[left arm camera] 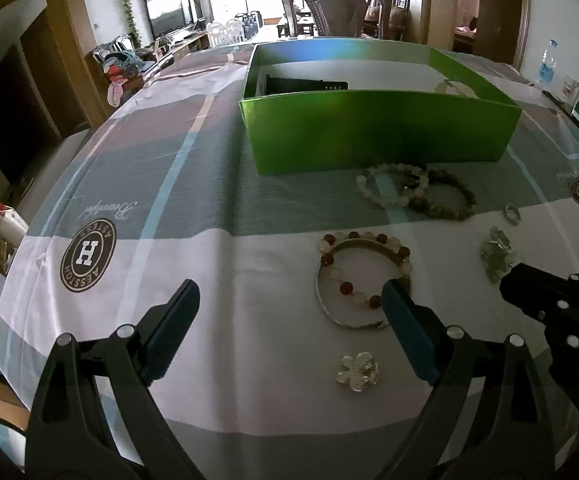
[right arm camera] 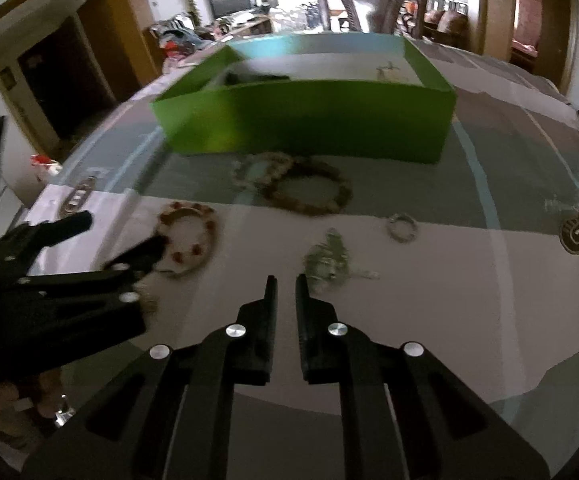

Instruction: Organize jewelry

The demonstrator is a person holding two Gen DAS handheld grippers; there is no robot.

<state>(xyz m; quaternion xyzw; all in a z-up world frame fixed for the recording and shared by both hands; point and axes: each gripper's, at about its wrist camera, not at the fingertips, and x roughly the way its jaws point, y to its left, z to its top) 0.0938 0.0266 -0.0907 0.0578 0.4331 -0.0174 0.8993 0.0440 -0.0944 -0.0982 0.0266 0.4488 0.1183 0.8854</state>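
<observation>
A green box [left arm camera: 381, 128] stands on the table, also in the right wrist view [right arm camera: 305, 120]. It holds a black item [left arm camera: 305, 83] and a pale bracelet [left arm camera: 453, 87]. In front lie a white bead bracelet [left arm camera: 385, 196], a brown bead bracelet [left arm camera: 449, 204], a red-and-white bead bracelet [left arm camera: 363, 264] on a silver bangle [left arm camera: 329, 304], a flower brooch [left arm camera: 358, 372], a green ornament [left arm camera: 497, 256] and a small ring [left arm camera: 512, 215]. My left gripper [left arm camera: 289, 308] is open, its right finger beside the bangle. My right gripper [right arm camera: 286, 286] is shut and empty, just short of the green ornament [right arm camera: 327, 258].
A patterned cloth [left arm camera: 169, 184] covers the table. A dark wooden chair [left arm camera: 337, 8] stands behind the box. A water bottle [left arm camera: 547, 62] and a card stand at the far right. The table's left edge drops off near a doorway.
</observation>
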